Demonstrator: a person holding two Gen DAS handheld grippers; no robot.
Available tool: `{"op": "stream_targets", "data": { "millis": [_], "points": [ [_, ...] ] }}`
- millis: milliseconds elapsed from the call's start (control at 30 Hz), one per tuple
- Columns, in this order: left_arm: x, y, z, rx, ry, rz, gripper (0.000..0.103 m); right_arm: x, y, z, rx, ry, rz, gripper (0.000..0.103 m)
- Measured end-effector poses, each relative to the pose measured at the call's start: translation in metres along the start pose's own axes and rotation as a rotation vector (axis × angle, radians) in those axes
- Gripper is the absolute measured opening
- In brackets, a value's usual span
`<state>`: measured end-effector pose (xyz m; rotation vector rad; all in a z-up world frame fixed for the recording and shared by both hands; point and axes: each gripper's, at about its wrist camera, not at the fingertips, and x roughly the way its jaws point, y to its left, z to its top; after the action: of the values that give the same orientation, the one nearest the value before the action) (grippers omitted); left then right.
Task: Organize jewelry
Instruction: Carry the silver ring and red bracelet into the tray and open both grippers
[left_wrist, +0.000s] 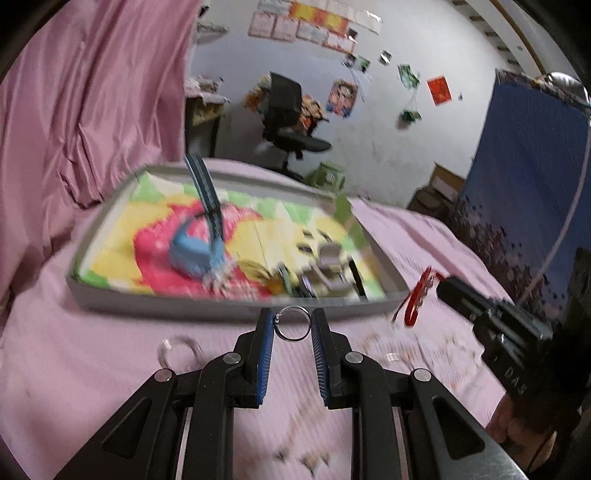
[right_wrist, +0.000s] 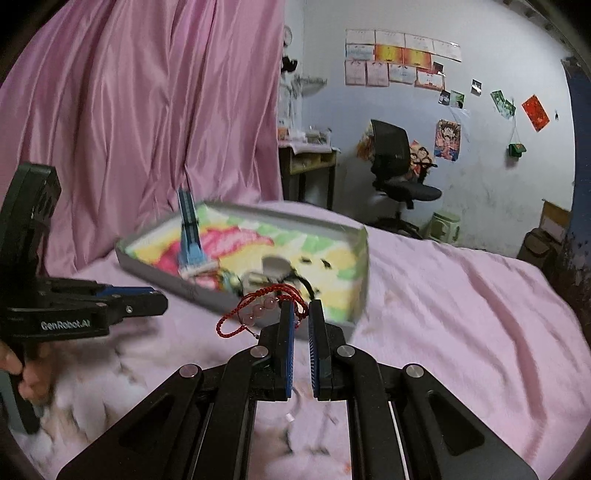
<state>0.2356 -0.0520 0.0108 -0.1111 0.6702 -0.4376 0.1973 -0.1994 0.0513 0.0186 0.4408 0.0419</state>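
Carrying step: left gripper (left_wrist: 293, 326) clamps thin silver metal ring (left_wrist: 293, 324); right gripper (right_wrist: 300, 317) pinches red cord beaded bracelet (right_wrist: 258, 312); next, release both into shallow grey box (left_wrist: 221, 304)

Dim, motion-blurred, fisheye-warped edges

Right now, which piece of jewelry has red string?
The bracelet with pink beads, pinched by the right gripper. The silver ring in the left gripper is plain metal.
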Motion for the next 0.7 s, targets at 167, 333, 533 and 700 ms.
{"op": "stream_targets", "data": {
  "millis": [167,333,533,700],
  "points": [
    [0.014,0.016,0.023,-0.031,-0.023,0.022,0.020,0.028,0.005,0.013,0.033,-0.012,0.032,0.007],
    [0.036,0.021,0.035,-0.030,-0.002,0.038,0.020,0.069,-0.003,0.017,0.114,0.029,0.039,0.007],
    [0.062,0.029,0.035,-0.050,0.068,0.074,0.020,0.102,-0.015,0.009,0.160,0.087,0.030,0.007],
    [0.071,0.034,0.032,-0.069,0.105,0.094,0.020,0.115,-0.013,0.004,0.153,0.120,0.029,0.007]
  ]
}}
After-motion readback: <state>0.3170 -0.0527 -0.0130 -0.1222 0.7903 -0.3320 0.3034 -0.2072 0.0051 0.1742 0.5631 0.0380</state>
